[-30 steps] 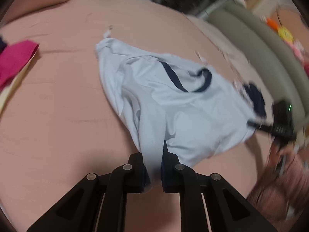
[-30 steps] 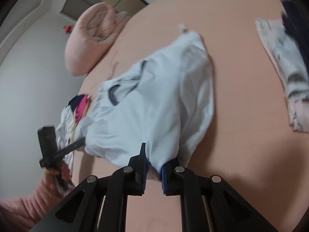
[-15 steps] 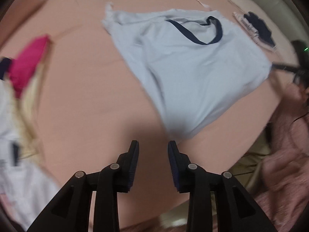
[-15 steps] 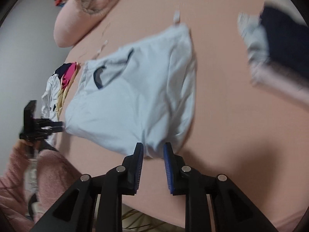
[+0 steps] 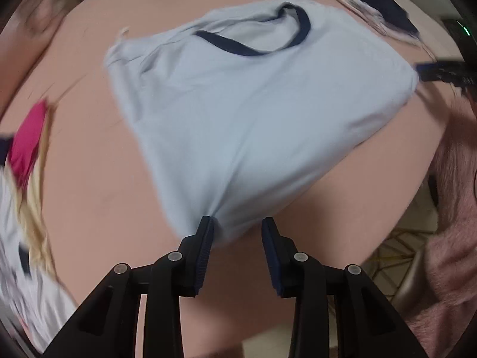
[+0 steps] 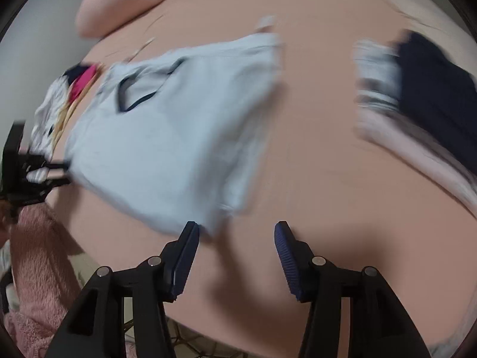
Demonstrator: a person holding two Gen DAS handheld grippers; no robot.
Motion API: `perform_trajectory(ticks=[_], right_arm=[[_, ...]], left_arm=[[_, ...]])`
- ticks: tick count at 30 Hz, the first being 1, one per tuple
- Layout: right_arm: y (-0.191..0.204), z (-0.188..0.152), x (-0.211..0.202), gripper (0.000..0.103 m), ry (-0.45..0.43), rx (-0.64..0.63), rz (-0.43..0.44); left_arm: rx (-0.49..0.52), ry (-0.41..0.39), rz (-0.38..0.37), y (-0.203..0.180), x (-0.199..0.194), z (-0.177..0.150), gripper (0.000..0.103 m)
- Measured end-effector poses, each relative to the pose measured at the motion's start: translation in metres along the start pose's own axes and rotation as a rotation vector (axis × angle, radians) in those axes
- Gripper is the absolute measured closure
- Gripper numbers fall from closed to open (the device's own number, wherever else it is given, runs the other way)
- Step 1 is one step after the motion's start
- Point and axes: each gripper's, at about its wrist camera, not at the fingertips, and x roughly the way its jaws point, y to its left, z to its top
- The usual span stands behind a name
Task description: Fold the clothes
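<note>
Shirt first: a pale blue tee with a dark navy collar lies spread on the pink bed, neck opening toward the far side. My left tongs have just been opening and now stand apart; the shirt's near corner lies between the pads, brushing the left one, but nothing presses on it. My right tongs have also just been opening and stand wider, with the shirt's other bottom corner just beside the left pad and bare sheet in the gap. In the left wrist view the right tongs show at the shirt's far right corner, a fuzzy pink sleeve below them. A heap of clothes, magenta, cream and white, sits to the left of the shirt. On the other side, in the right wrist view, a dark navy garment rests on striped and pale pink fabric. A pink pillow lies at the far edge of the bed. Both views are motion-blurred.
</note>
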Motion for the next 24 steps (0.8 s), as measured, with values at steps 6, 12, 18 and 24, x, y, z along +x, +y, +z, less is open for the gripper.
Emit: perform_trajectory(ticks=[6,12,18,24], right_arm=[[-0.008,0.022,0.017,0.051,-0.052,-0.016,-0.065],[0.019,0.018,0.047,0.05,0.03,-0.286,-0.127],[0.015,-0.003,0.027,0.05,0.147,-0.447,-0.139],[-0.004,0.01,0.001,0.05,-0.057,-0.236,-0.003]], left_arm=[[0.022,-0.227,-0.073,-0.067,-0.008,0.049,0.071],[0.008,-0.292,-0.204,-0.142,0.028,0.128,0.071],[0.084,-0.242,-0.101,-0.177,0.04,0.14,0.067],[0.11,-0.337,-0.169,-0.192,0.018,0.13,0.067]])
